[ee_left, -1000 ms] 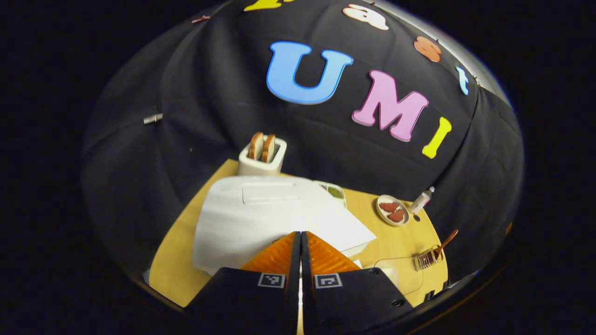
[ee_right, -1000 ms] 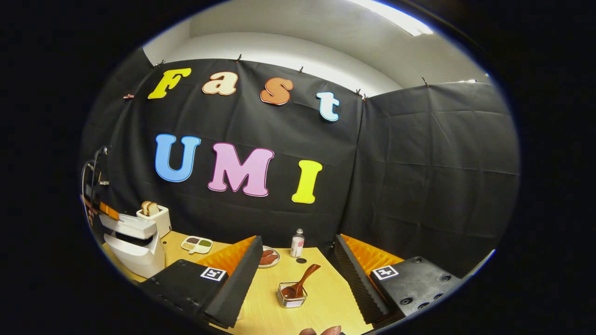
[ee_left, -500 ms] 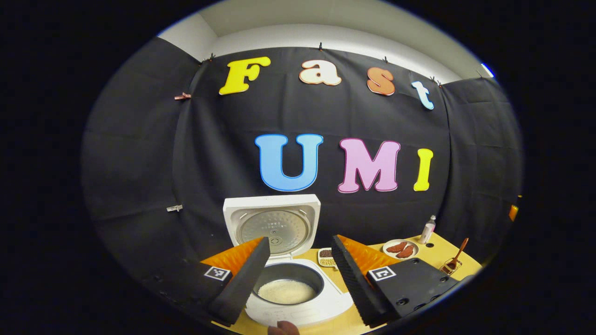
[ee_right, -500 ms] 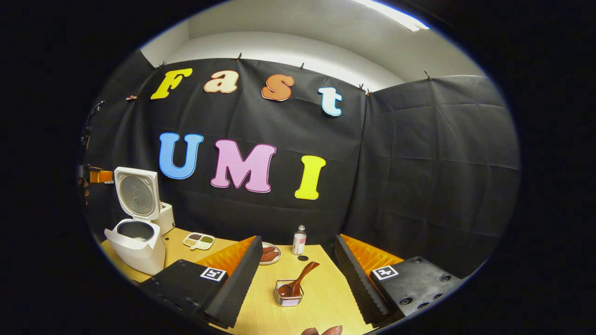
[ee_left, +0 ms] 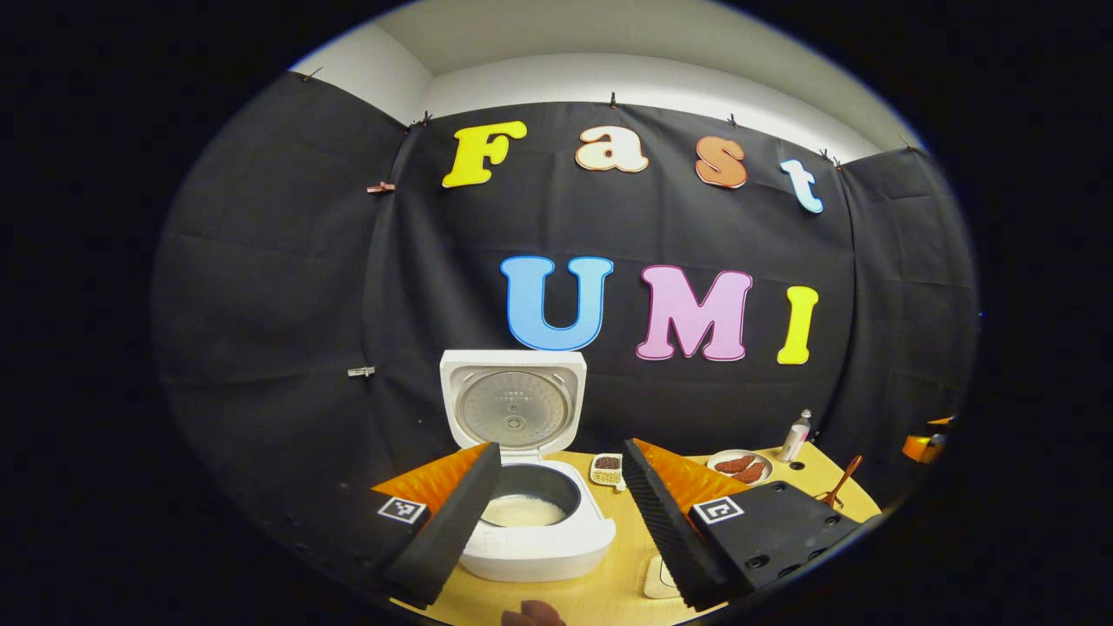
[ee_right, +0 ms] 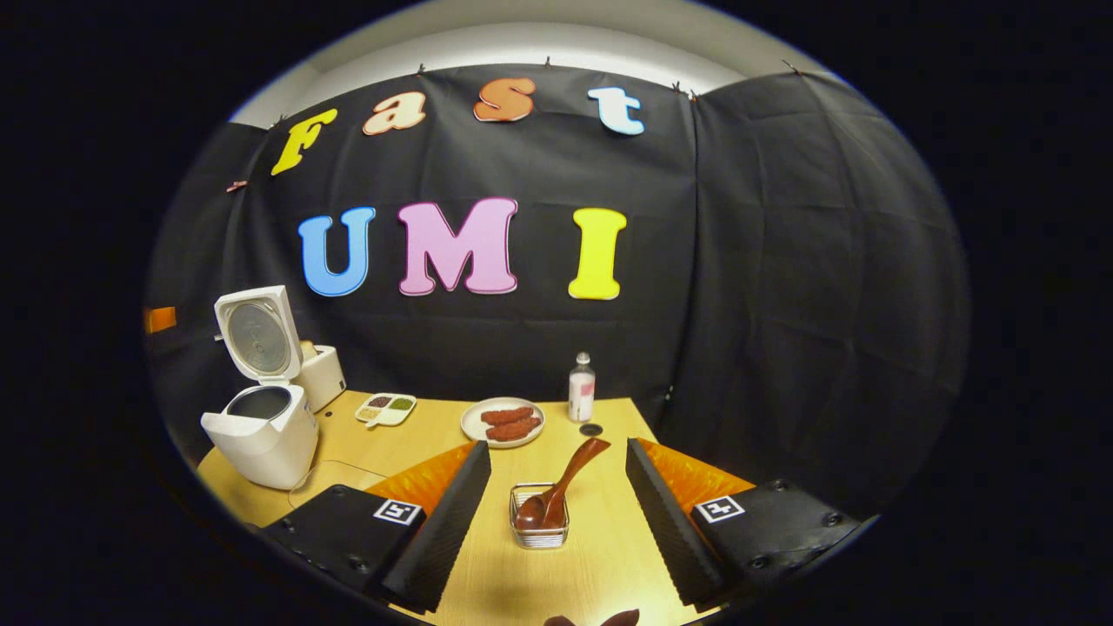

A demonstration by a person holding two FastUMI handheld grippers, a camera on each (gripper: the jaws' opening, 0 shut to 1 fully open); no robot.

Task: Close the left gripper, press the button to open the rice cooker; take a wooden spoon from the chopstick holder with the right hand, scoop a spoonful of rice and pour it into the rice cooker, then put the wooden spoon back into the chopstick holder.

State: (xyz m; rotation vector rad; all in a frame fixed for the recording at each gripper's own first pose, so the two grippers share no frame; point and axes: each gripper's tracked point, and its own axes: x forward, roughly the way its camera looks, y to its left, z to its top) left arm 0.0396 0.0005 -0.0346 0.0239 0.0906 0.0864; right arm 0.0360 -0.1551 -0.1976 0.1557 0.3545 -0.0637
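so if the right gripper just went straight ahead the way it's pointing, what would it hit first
Most likely the wooden spoon standing in the chopstick holder, which lie centred between the open right gripper's fingers; exact depth is unclear.

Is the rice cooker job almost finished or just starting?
Just starting. The white rice cooker lid stands open, so the button press looks done. The open right gripper faces the brown wooden spoon, which sits in the wire chopstick holder. Grabbing, scooping, pouring and returning the spoon remain.
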